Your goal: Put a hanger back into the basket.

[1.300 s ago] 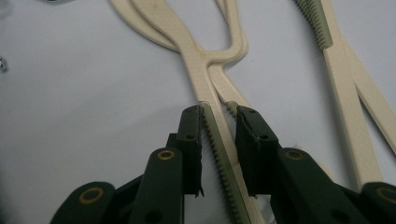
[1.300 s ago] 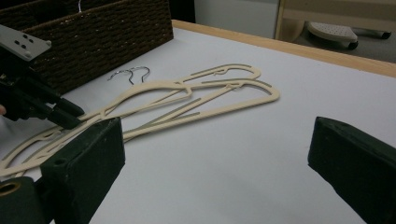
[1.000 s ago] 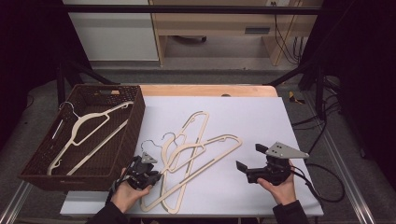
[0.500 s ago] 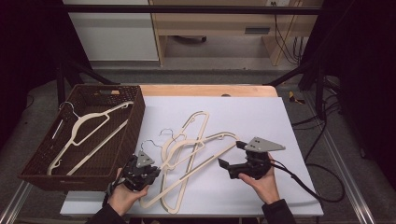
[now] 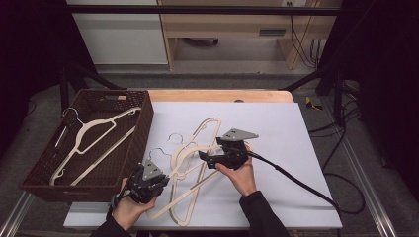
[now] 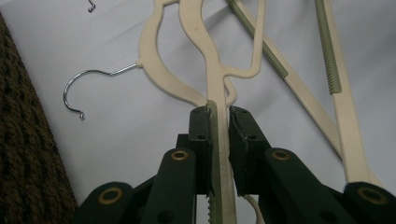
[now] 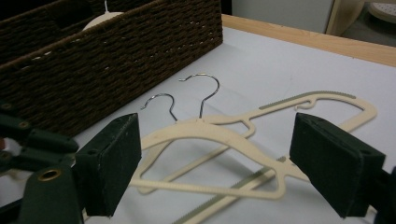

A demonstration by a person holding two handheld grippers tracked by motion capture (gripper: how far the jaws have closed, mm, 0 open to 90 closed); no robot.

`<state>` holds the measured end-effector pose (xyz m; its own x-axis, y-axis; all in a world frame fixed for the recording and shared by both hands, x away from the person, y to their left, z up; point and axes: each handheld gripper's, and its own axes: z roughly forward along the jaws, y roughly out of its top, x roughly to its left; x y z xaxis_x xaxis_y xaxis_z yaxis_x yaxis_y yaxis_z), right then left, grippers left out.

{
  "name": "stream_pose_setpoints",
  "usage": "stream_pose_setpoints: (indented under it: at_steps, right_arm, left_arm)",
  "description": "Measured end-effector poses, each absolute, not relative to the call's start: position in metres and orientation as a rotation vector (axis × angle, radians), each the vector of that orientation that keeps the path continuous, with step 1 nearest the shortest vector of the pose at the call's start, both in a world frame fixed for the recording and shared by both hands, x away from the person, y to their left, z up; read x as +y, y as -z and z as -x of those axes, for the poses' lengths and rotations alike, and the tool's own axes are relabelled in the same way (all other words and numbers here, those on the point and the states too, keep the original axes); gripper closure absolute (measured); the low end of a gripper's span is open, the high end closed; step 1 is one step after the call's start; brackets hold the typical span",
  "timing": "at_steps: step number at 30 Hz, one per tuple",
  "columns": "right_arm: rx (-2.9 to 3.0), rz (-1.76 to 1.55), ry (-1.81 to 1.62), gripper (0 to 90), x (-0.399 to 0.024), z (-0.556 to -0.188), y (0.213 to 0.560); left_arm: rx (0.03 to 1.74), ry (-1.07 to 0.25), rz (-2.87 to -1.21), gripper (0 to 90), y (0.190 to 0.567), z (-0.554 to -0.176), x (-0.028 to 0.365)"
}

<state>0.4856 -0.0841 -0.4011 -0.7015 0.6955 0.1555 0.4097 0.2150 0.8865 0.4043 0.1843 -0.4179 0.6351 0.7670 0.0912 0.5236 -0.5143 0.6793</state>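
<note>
Cream plastic hangers (image 5: pixel 197 140) with metal hooks lie overlapped in a pile on the white board. My left gripper (image 5: pixel 160 183) at the front left is shut on the lower bar of one hanger (image 6: pixel 219 88); its pads (image 6: pixel 201 130) press the thin bar from both sides. My right gripper (image 5: pixel 205 159) hovers over the middle of the pile and points left. Its jaws have just been closing but stand wide apart (image 7: pixel 215 135). A hanger shoulder (image 7: pixel 210 133) lies beyond and between them, untouched by the pads.
A dark woven basket (image 5: pixel 144 123) stands at the board's left edge with one cream hanger (image 5: pixel 94 133) inside. The right gripper's cable (image 5: pixel 296 180) trails off to the right. A wooden strip (image 5: pixel 222 95) borders the board at the back.
My right gripper has moved left across the board, from the right side to over the hanger pile. My left gripper has risen slightly with the hanger's end still in it.
</note>
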Motion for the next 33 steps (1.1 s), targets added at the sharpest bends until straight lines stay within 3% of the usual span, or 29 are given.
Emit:
stream_pose_setpoints:
  at_steps: [19,33]
  right_arm:
    - [2.282,-1.083,-1.403,29.7,-0.030,-0.521,0.417]
    - [2.336,-1.121,-1.328,59.3,-0.013,-0.536,0.434]
  left_arm:
    - [0.935,-0.601,-2.252,79.5,0.402,-0.390,0.176]
    - [0.931,-0.607,-2.261,79.5,0.405,-0.387,0.173]
